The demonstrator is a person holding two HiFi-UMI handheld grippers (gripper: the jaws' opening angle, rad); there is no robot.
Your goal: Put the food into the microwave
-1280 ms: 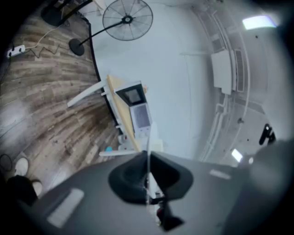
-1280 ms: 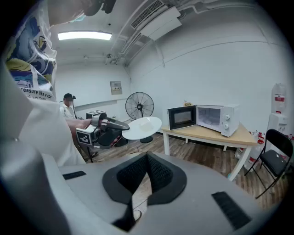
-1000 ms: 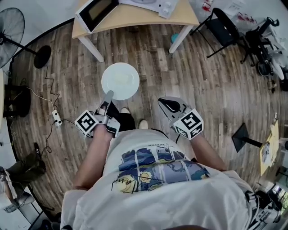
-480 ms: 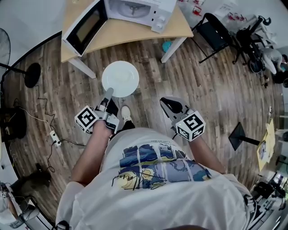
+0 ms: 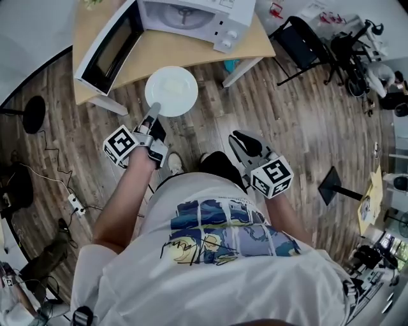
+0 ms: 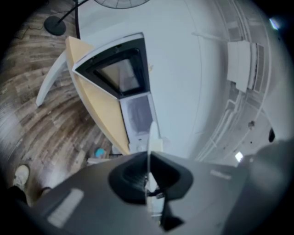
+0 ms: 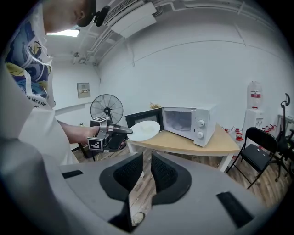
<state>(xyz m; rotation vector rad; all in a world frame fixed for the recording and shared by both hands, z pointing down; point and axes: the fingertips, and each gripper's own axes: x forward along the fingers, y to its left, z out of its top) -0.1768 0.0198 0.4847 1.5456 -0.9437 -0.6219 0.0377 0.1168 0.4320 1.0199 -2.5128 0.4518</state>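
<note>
- Nearer the bench (image 5: 167, 52) than a second ago: plate (image 5: 171, 91) then out over the bare floor (image 5: 299, 127), now over the bench's front edge; both tools carried forward with it.
- Left tool (image 5: 153, 117) clamped tight on the near rim of the plate, holding it roughly level in the air, clear of the bench top.
- Seen edge-on in the left gripper view as a thin white line (image 6: 149, 146) running out from between the closed jaws of the left tool (image 6: 148, 180).
- Pale food (image 5: 171, 89) in the middle of the plate, too faint to identify.
- Ahead of the plate, a white microwave (image 5: 191, 16) at the bench's back edge, door (image 5: 105, 48) swung wide open toward the left front corner.
- Plate just in front of the open cavity, beside the door, not yet inside.
- Right tool (image 5: 242, 141) well apart from the plate, over the floor, jaws a narrow gap apart with nothing between them (image 7: 147, 172).
- From the right gripper view: plate (image 7: 146, 130) at the bench's (image 7: 193, 144) left end, fan (image 7: 106, 110) behind.
</note>
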